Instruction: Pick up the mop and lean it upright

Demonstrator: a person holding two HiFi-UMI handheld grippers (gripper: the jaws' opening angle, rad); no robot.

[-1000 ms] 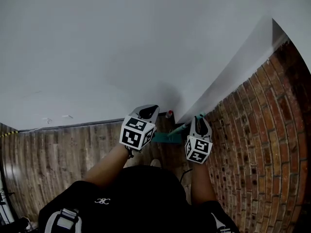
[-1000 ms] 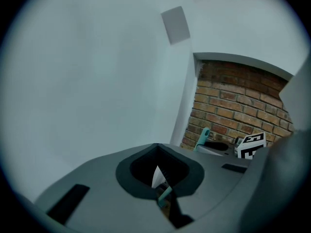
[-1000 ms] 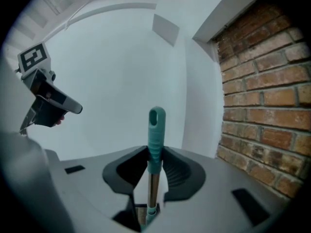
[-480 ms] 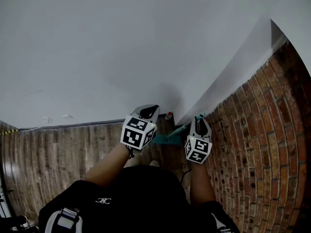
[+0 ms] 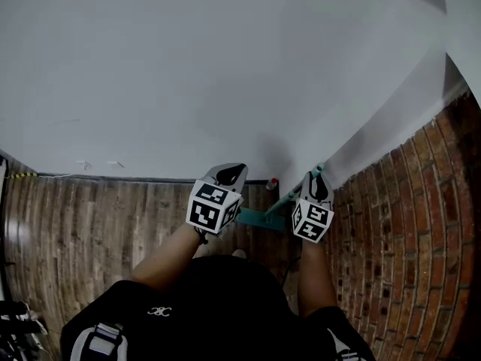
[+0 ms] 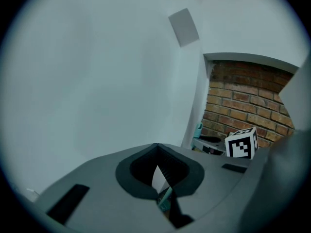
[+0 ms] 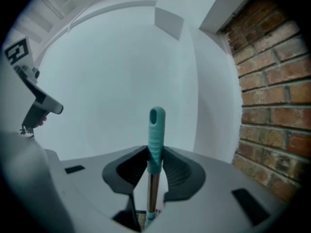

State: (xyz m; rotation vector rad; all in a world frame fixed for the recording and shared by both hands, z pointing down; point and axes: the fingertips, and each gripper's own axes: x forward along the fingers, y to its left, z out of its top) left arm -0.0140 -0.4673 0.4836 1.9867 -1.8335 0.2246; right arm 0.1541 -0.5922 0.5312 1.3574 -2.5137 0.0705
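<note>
Right gripper (image 7: 155, 152) is clamped on the teal grip of the mop (image 7: 156, 127), near the wall (image 7: 107, 76). Left gripper (image 6: 156, 148) is closed, holding nothing

The mop (image 7: 156, 130) shows ribbed, matt teal plastic at its top end, and below that the shaft (image 7: 151, 193) goes to bare brushed metal with a dull sheen. The right gripper (image 7: 155, 152) wears a smooth, matt grey plastic shell; its dark pads (image 7: 178, 171) are finely ridged, rubbery by the look. Same matt grey on the left gripper (image 6: 156, 147). Behind, the wall (image 5: 188, 74) is smooth flat white paint, no gloss. The brick wall (image 5: 406, 224) is rough red with gritty mortar. The floor (image 5: 98, 216) reads as worn, grainy wood planks, though this warped view leaves that unsure.
</note>
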